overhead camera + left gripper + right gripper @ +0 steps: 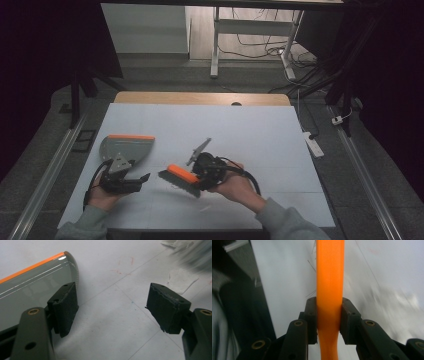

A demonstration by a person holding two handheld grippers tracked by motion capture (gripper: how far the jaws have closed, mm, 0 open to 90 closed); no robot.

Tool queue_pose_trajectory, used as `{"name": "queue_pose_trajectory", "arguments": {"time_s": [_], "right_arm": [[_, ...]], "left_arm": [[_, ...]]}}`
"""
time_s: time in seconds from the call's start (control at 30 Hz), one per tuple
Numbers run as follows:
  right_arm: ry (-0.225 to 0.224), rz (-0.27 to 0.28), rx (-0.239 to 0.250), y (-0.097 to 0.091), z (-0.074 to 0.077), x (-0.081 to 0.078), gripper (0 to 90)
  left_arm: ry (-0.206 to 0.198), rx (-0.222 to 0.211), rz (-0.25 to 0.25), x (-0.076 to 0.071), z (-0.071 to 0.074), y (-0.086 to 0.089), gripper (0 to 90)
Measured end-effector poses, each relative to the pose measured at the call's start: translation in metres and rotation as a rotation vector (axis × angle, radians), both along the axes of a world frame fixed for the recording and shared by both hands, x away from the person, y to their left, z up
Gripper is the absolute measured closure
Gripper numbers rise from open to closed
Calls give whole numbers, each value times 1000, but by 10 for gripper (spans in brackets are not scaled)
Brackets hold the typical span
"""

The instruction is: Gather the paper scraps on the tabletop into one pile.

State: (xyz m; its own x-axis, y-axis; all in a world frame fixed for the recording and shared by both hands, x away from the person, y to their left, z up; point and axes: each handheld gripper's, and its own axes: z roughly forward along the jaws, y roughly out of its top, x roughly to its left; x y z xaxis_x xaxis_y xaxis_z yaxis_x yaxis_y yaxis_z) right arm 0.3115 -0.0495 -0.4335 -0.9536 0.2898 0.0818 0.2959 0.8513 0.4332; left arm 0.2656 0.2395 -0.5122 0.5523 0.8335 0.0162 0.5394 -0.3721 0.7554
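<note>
High view: brush (181, 178) beside dustpan (127, 148), bare table (250, 130) beyond.

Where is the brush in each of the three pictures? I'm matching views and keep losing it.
High view: the brush lies low centre, its orange back held by the right gripper.
Left gripper view: blurred grey bristles at the top right corner, probably this brush.
Right gripper view: its orange handle runs up the middle between the fingers.
Shared landmark: the white table top.
</note>
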Motion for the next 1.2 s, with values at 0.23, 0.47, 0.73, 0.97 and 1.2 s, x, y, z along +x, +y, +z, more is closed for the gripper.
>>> {"name": "queue_pose_trajectory", "arguments": {"time_s": [0.23,0.47,0.73,0.97,1.2], "right_arm": [[164,-110,108,46,-37,38,705],[109,-225,76,19,-35,58,705],[12,-271,137,-33,2,48,705],[-48,-248,177,-58,33,39,705],[-61,-219,88,-67,34,34,705]], "left_arm": [[-5,-10,25,-3,0,9,258],[-2,-12,22,-3,-1,10,258],[2,-4,15,-2,-1,7,257],[3,-1,15,-2,-2,7,257],[5,2,14,-2,-2,6,257]]}}
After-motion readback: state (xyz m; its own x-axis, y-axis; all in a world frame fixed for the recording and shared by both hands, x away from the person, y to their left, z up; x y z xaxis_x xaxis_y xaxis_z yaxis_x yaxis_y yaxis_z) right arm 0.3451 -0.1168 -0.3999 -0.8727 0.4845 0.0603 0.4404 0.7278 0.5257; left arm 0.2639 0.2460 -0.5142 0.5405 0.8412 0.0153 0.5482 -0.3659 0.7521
